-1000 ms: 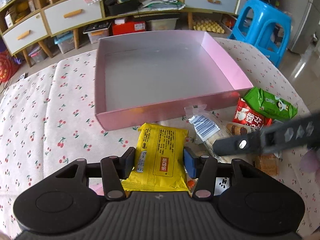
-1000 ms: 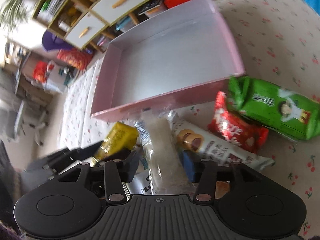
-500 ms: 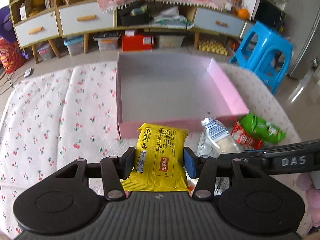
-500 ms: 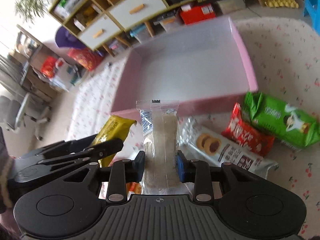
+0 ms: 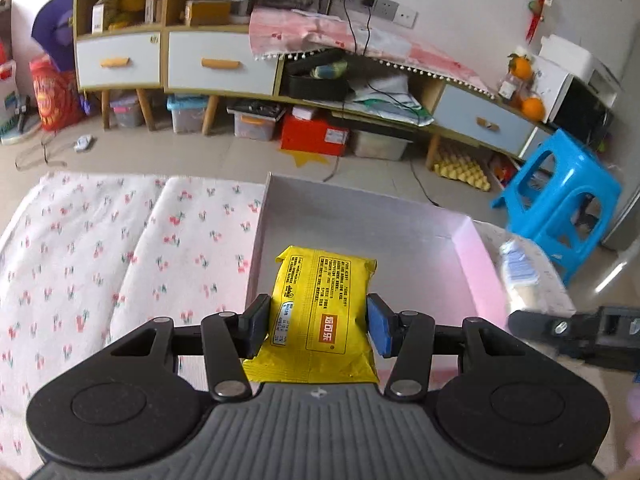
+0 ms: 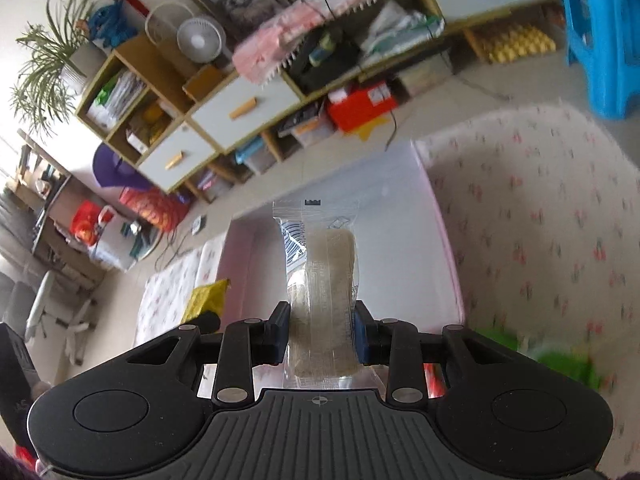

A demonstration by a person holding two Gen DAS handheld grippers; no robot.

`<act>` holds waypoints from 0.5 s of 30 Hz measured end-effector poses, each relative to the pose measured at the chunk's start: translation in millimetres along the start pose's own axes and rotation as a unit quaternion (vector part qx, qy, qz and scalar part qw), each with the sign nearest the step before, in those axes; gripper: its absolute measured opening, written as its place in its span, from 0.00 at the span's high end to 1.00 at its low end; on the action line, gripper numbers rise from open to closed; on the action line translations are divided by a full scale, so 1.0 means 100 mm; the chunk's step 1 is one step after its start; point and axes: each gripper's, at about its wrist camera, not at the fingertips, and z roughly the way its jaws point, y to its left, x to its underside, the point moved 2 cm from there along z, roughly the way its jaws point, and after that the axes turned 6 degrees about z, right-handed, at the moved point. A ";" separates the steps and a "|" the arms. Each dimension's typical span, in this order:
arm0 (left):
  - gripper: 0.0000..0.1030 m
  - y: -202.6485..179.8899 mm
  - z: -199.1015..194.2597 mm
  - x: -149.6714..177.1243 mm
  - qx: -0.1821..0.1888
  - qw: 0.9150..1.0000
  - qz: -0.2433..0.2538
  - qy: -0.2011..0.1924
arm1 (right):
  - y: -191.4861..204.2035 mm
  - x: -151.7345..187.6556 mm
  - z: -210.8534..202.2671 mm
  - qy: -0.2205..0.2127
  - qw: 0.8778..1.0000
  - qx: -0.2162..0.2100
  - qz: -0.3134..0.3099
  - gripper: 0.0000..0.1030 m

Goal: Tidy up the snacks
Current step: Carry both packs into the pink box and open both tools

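A yellow snack packet [image 5: 324,316] is clamped in the left gripper [image 5: 318,326] above the pink box [image 5: 476,264]. A clear-wrapped rice bar [image 6: 322,292] is gripped by the right gripper [image 6: 320,338] over the same box.

We see the green snack packet [image 6: 560,354] at the near right only as a blur, the red wrapper [image 6: 434,384] mostly hidden behind the right gripper [image 6: 321,334], and the yellow packet's [image 5: 320,320] print too small to read.

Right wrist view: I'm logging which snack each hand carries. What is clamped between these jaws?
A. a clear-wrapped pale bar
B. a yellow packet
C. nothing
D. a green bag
A: the right gripper is shut on the clear-wrapped pale bar, raised before the pink box.
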 end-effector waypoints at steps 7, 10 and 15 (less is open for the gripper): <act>0.54 -0.03 0.17 0.12 -0.014 0.998 0.050 -0.029 | -0.17 -0.14 0.31 -0.034 0.999 -0.006 -0.013 0.69; 0.54 -0.04 0.20 0.17 -0.017 0.997 0.065 -0.032 | -0.20 -0.10 0.43 -0.033 0.998 0.023 -0.041 0.69; 0.54 -0.10 0.25 0.26 -0.036 0.994 0.099 -0.025 | -0.22 -0.03 0.55 -0.033 0.994 0.056 -0.087 0.69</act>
